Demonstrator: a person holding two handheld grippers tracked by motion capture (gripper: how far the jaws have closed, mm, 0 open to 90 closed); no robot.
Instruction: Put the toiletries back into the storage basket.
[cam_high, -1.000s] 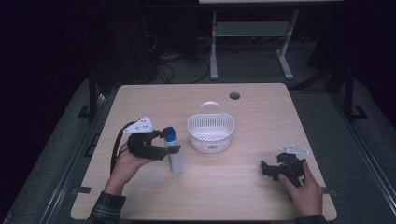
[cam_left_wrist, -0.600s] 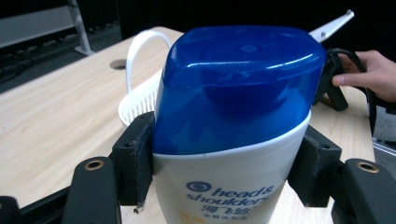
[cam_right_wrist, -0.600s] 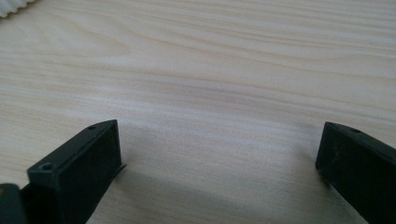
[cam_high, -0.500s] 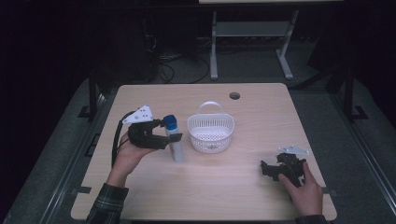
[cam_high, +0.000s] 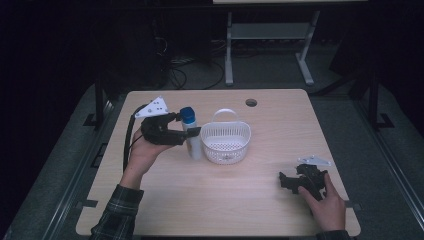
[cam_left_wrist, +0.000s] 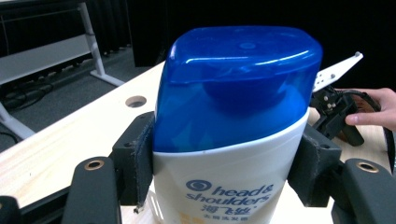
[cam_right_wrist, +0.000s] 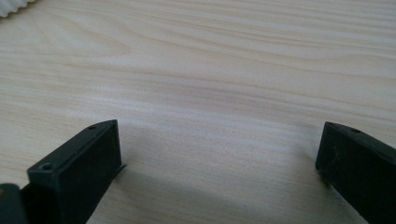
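Blue-capped bottle (cam_high: 191, 135) stands upright, clamped in the left gripper (cam_high: 190, 134) just beside the white basket (cam_high: 227, 142) — likely the carry step, next a lift over the rim — while the right gripper (cam_high: 290, 181) rests apart-jawed on the table (cam_high: 270, 115).

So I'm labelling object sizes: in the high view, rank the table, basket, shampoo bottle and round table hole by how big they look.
1. Table
2. White basket
3. Shampoo bottle, held in the left tongs
4. Table hole
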